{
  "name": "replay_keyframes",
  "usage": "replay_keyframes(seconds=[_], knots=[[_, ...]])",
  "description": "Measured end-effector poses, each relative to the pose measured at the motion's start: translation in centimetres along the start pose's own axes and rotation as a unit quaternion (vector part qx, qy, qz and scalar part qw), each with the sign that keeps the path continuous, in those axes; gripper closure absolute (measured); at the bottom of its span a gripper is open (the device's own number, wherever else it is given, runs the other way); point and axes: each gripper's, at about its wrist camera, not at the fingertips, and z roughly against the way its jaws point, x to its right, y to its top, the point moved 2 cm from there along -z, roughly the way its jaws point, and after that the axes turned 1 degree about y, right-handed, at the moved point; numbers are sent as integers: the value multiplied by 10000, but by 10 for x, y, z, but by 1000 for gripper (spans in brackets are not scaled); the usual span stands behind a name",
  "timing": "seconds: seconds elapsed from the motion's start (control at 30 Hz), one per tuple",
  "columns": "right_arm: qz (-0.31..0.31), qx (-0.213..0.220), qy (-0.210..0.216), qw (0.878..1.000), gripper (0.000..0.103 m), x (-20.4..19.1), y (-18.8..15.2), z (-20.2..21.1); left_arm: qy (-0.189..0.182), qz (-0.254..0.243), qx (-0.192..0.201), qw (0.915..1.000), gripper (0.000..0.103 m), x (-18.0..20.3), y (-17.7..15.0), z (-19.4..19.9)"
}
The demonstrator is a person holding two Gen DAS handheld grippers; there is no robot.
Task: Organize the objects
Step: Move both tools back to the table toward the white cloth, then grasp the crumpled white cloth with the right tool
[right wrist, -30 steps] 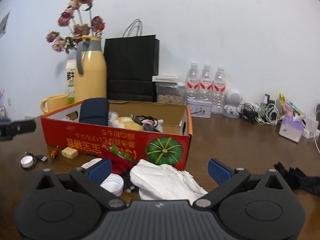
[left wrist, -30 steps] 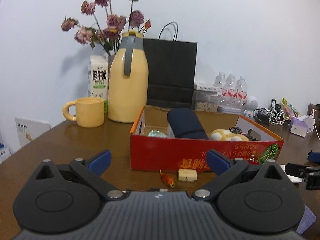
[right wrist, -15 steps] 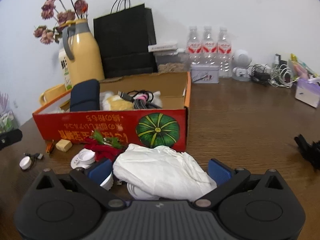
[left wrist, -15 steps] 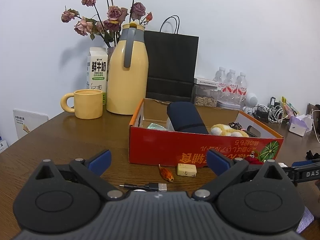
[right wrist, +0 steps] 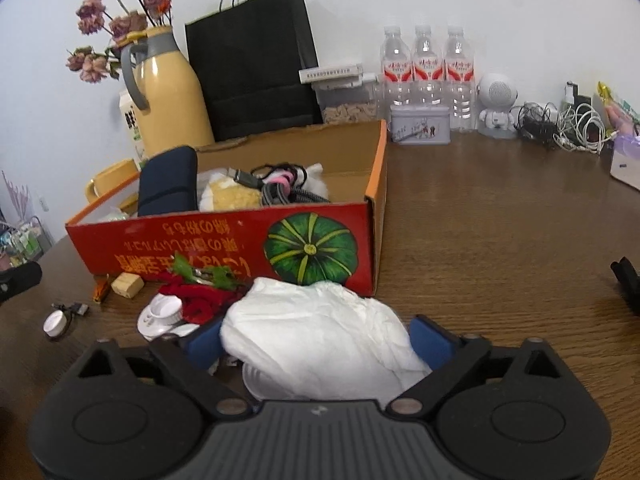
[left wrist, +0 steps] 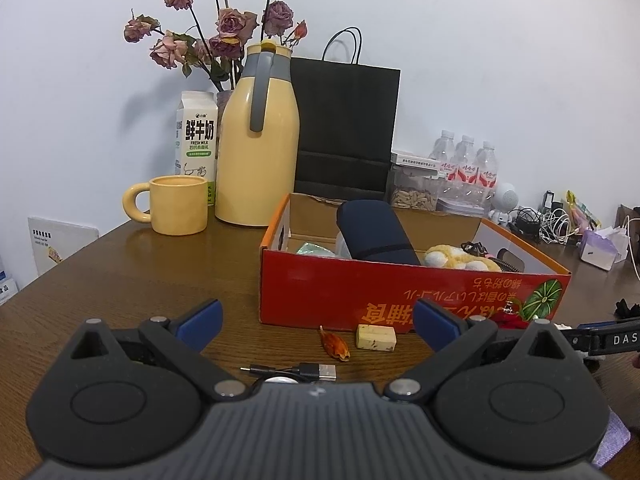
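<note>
A red cardboard box with a pumpkin picture holds a navy pouch, a plush toy and cables. A crumpled white bundle lies in front of it, between the blue pads of my right gripper, whose jaws are closing with the pads at the bundle's sides. My left gripper hovers open and empty over the table before the box. Below it lie a beige block, an orange piece and a USB cable.
A red fabric flower and a white cap lie left of the bundle. A yellow jug, mug, milk carton, black bag and water bottles line the back. Tangled cables lie far right.
My right gripper has moved forward and tipped down until the white bundle lies between its jaws, which have narrowed a little. The left gripper has held its place.
</note>
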Motion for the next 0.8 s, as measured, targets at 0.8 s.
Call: replay_keyframes(seconds=[0.8], knots=[[1014, -586, 529, 9917, 0, 26, 11, -21, 50, 101, -182, 9998, 0, -3, 0, -6]])
